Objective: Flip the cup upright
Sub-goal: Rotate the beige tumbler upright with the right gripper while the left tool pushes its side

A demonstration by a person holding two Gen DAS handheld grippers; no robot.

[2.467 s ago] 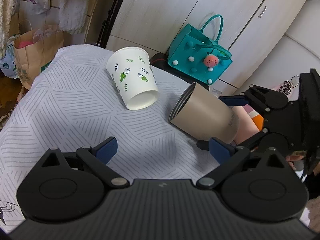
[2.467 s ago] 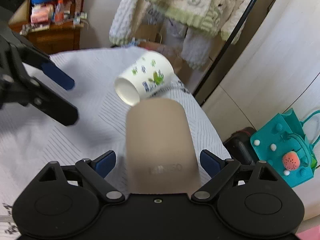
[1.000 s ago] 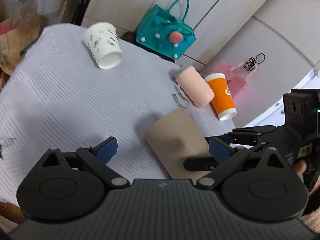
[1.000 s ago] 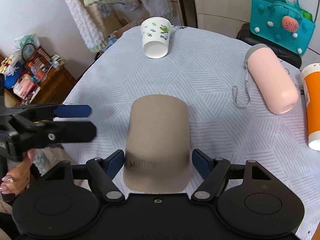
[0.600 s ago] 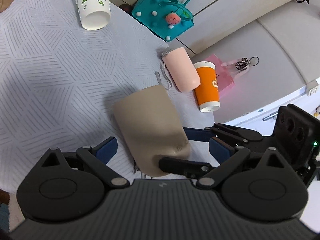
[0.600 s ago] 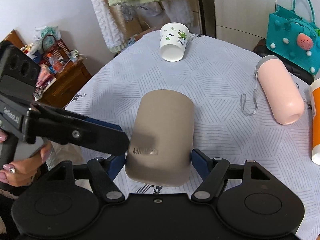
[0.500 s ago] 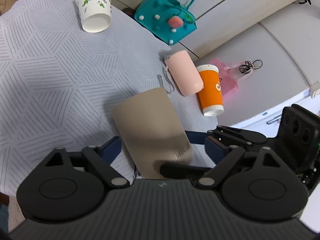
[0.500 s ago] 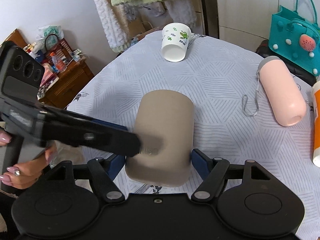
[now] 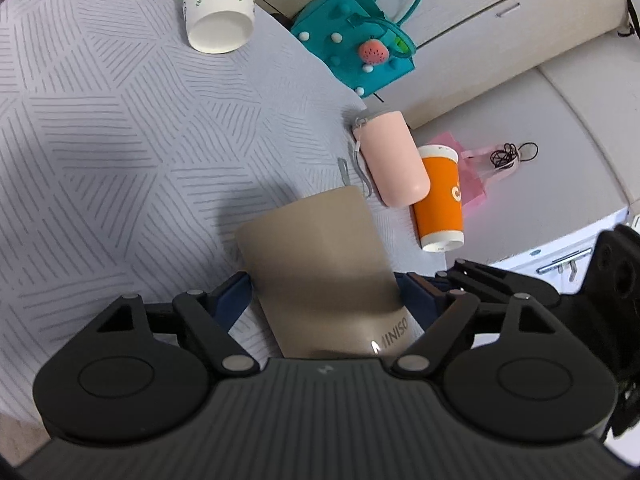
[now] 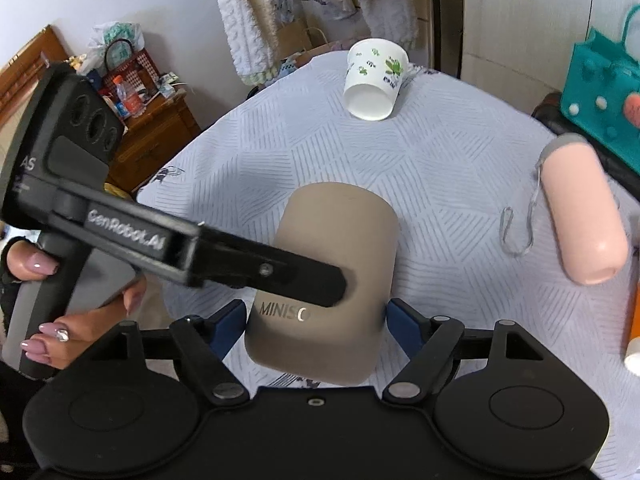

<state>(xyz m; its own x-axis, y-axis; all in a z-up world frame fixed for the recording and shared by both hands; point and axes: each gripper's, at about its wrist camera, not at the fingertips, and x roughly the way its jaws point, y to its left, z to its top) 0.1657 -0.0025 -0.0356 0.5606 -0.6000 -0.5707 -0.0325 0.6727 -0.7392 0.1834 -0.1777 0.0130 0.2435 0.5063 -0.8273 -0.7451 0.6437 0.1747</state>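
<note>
A beige MINISO cup (image 9: 320, 264) is held above the table between both grippers, its flat end pointing away from the cameras. My left gripper (image 9: 328, 300) is shut on the cup, its blue pads pressing both sides. My right gripper (image 10: 316, 320) is also shut on the same cup (image 10: 332, 264), from a crossing direction. In the right wrist view the left gripper's finger (image 10: 280, 276) lies across the cup's side. In the left wrist view the right gripper's fingers (image 9: 492, 280) reach in from the right.
A white paper cup with green leaves (image 9: 218, 4) (image 10: 374, 78) lies on its side at the far end of the round grey-patterned tablecloth (image 9: 120, 128). A pink bottle (image 9: 390, 164) (image 10: 582, 212) and an orange cup (image 9: 440, 200) lie near the right edge. A teal bag (image 9: 354, 46) stands beyond the table.
The right gripper carried the beige cup from beside the paper cup toward the near side and tilted it. The left gripper came in and closed on the cup.
</note>
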